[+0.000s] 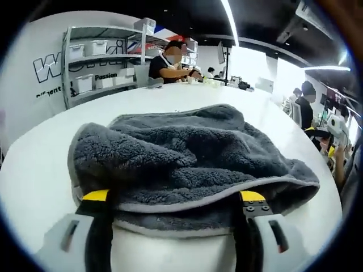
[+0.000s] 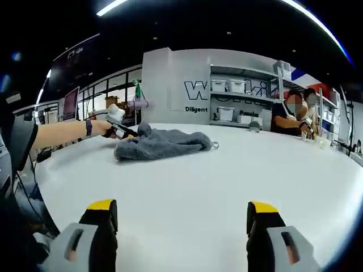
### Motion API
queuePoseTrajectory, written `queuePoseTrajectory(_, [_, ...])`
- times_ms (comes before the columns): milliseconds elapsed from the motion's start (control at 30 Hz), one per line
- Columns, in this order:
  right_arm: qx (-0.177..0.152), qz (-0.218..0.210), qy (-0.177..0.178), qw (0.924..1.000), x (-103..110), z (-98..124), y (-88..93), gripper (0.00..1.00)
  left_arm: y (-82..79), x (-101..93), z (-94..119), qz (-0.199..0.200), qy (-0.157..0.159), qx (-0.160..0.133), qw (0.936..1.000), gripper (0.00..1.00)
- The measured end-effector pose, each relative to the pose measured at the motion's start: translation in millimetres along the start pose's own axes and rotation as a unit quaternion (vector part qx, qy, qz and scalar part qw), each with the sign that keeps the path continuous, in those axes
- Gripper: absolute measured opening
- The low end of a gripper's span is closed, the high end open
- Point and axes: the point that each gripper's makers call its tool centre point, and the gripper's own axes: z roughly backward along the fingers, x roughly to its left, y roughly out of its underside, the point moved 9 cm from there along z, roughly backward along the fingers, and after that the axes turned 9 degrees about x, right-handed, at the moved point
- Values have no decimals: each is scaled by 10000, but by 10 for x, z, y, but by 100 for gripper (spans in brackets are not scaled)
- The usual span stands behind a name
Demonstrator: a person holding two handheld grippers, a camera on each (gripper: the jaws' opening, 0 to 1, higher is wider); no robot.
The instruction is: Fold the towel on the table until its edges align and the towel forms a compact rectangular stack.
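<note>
A dark grey fleece towel (image 1: 187,153) lies crumpled in a loose heap on the white table (image 1: 34,170). My left gripper (image 1: 173,196) stands open right at the towel's near hemmed edge, its yellow-tipped jaws spread wide with nothing between them. In the right gripper view the same towel (image 2: 161,144) lies far off across the table, with the left gripper (image 2: 120,130) in a person's hand touching its left end. My right gripper (image 2: 182,207) is open over bare table (image 2: 187,181), well apart from the towel.
A metal shelf with white bins (image 1: 96,62) stands behind the table, and a person (image 1: 170,65) sits at its far side. More people (image 1: 306,102) are on the right past the table's rounded edge. A small metal ring (image 2: 215,145) lies beside the towel.
</note>
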Motion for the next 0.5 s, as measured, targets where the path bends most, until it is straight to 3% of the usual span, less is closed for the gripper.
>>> queuePoseTrajectory(333, [-111,-55,61,9999,-3,115,6,98,168,-297,612,44,-335,-158,9993,99])
queuePoseTrajectory(500, [-173,-6,-63,9998,49,133,-9,98,253,-728,954,111,-392,-561,9976,99])
